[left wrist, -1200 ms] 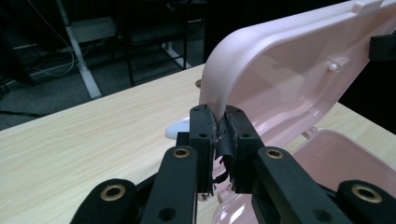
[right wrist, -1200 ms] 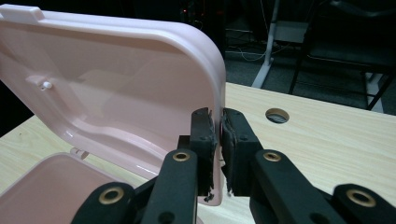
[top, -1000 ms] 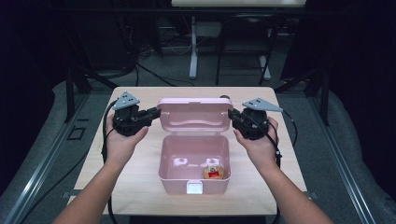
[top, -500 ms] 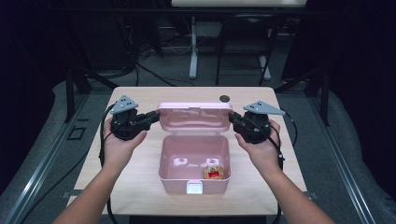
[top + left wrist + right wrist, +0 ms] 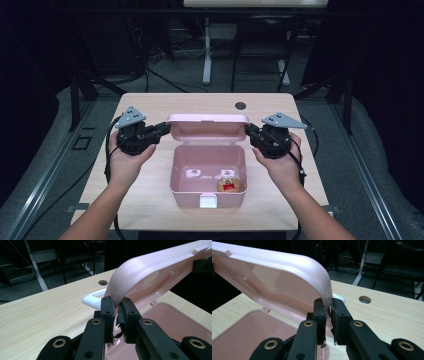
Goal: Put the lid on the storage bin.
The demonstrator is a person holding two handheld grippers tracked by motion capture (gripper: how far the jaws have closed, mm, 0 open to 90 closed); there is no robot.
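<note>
Lid [image 5: 207, 128] lower, both grippers clamped.

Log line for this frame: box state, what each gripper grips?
lid: raised, half shut | left gripper: jaws on lid's left edge | right gripper: jaws on right edge | box: one snack

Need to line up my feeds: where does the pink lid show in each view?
High view: pink lid at centre, behind the open box.
Left gripper view: lid upper right, above the jaws.
Right gripper view: lid upper left.
Shared landmark: round table hole.
</note>
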